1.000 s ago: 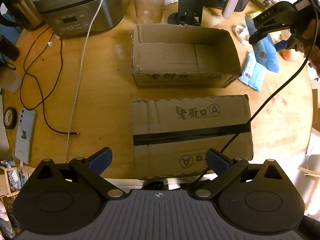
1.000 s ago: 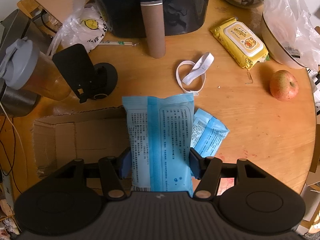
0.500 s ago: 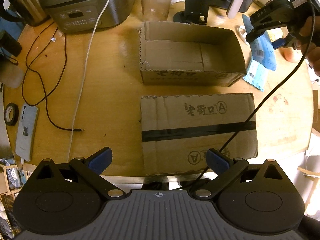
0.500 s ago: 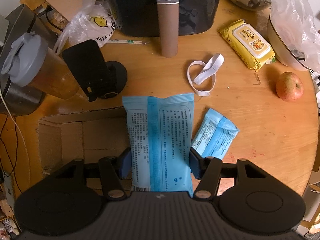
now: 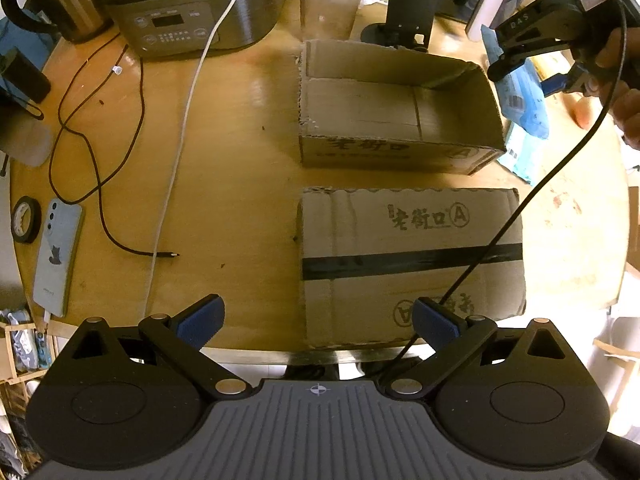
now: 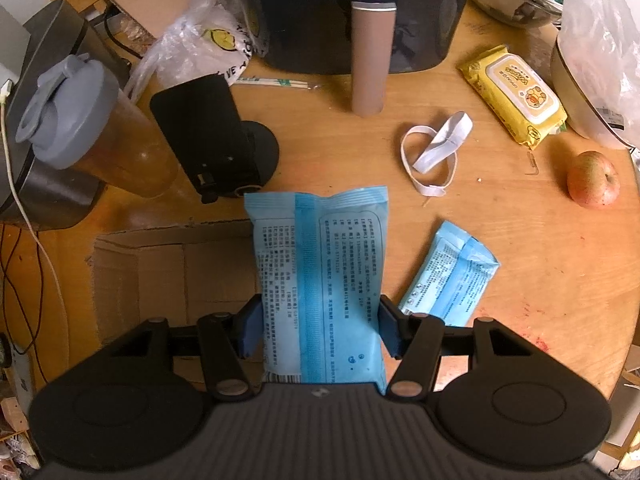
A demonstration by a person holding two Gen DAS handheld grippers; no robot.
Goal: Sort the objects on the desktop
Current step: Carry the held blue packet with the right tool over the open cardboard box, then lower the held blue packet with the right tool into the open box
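Note:
My right gripper [image 6: 318, 330] is shut on a light blue wipes pack [image 6: 320, 264], held above the right end of the open cardboard box [image 6: 160, 276]. In the left wrist view the same pack [image 5: 524, 100] hangs just past the box's right wall [image 5: 486, 100], with the right gripper [image 5: 532, 76] around it. A second blue pack [image 6: 452, 276] lies on the table to the right of the box. My left gripper [image 5: 318, 318] is open with nothing between its fingers, near the table's front edge over a closed cardboard box [image 5: 408, 260].
A yellow wipes pack [image 6: 514, 94], a white elastic band [image 6: 434, 146] and an apple [image 6: 592, 180] lie at the right. A black stand [image 6: 216, 144], a lidded tumbler [image 6: 92, 128] and an air fryer [image 6: 356, 12] stand behind the box. A phone [image 5: 56, 256], tape roll [image 5: 25, 224] and cables [image 5: 100, 152] lie left.
My right gripper has carried the blue pack leftward, from beside the second pack to over the box's right end. In the left wrist view the table scene has drifted slightly right.

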